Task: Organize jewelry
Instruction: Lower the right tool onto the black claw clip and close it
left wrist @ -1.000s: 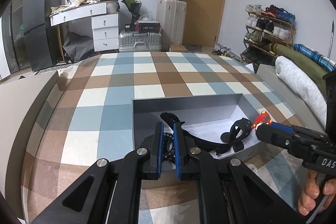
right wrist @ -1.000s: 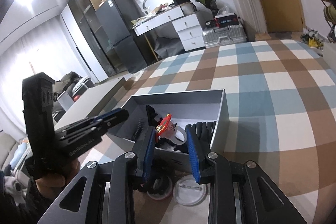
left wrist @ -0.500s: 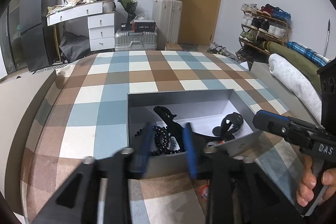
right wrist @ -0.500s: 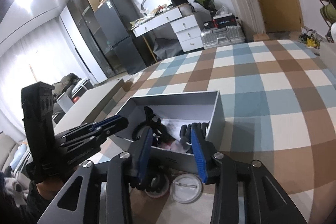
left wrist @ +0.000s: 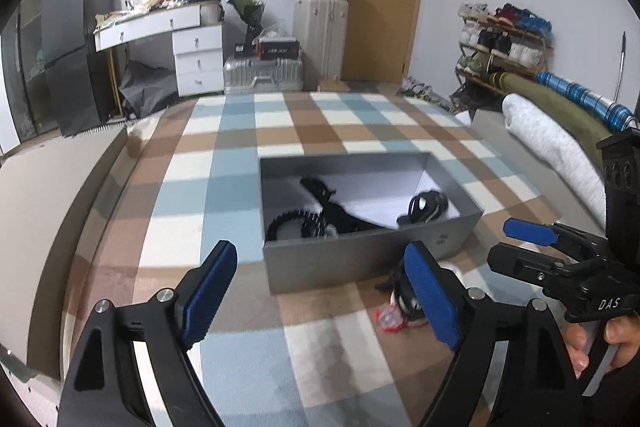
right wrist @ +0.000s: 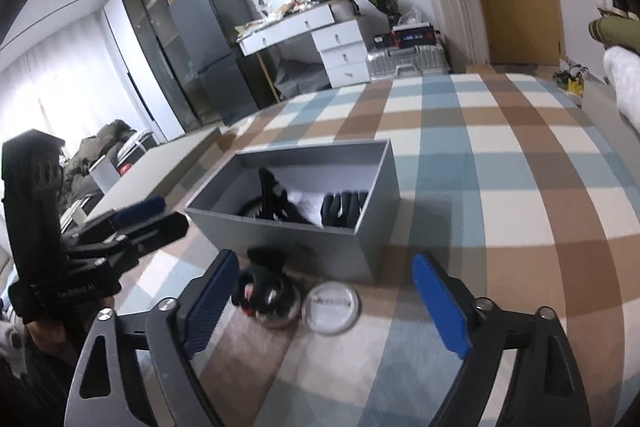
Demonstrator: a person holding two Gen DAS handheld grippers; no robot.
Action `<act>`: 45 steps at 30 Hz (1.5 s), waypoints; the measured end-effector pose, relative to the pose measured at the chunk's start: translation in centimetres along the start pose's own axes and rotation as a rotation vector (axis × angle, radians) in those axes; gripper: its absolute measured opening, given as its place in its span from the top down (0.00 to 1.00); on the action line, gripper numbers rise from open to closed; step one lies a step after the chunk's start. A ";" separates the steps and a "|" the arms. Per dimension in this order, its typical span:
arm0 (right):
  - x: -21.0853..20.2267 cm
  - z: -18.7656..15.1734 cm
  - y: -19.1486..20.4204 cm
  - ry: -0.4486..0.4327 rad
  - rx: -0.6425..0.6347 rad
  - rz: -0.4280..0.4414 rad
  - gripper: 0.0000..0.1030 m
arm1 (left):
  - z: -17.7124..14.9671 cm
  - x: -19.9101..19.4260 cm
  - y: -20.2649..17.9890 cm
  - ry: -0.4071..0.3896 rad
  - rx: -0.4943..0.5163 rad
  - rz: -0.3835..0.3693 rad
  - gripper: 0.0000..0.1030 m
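A grey open box [left wrist: 360, 259] sits on the checked cloth; it also shows in the right wrist view [right wrist: 304, 239]. Inside lie a black bead bracelet [left wrist: 292, 221], a long black piece [left wrist: 332, 203] and a black band [left wrist: 426, 205]. My left gripper [left wrist: 320, 295] is open and empty, held back from the box's near wall. My right gripper [right wrist: 324, 301] is open and empty, also behind the box. Between the right gripper's jaws on the cloth lie a dark item on a round dish [right wrist: 266, 293] and a white round lid [right wrist: 331, 307].
A small red item [left wrist: 386, 315] lies on the cloth by the box's near right corner. Rolled blankets [left wrist: 552, 143] lie along the right edge. A grey board [right wrist: 160, 167] borders the cloth on the left. Desk, fridge and suitcases stand far behind.
Both grippers have opened wide and pulled back out of the box. The beads from the left and the red item from the right have left their jaws.
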State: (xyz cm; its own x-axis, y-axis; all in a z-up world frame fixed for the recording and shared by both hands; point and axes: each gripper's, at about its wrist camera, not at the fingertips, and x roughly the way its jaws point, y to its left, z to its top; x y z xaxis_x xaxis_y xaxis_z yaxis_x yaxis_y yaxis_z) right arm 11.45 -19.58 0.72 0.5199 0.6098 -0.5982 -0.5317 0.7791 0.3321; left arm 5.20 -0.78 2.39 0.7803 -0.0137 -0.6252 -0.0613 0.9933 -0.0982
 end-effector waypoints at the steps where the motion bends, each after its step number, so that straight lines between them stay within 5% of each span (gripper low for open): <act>1: 0.0 -0.2 -0.1 0.006 0.004 0.000 0.08 | -0.3 0.1 0.1 0.011 -0.004 -0.003 0.19; 19: 1.9 -1.6 -1.3 0.092 0.061 -0.017 0.07 | -2.9 1.7 -1.0 0.107 0.044 -0.124 0.19; 45: 3.0 -1.8 -0.6 0.164 0.021 -0.043 0.07 | -3.8 3.2 -1.7 0.214 0.055 -0.079 0.20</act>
State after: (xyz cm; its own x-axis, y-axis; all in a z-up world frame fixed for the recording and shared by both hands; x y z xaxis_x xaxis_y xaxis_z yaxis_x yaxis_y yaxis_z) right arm 12.11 -18.46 -2.65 0.4249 0.5450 -0.7228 -0.4959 0.8081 0.3178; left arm 5.44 -2.90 -2.42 0.6312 -0.1097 -0.7678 0.0329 0.9928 -0.1148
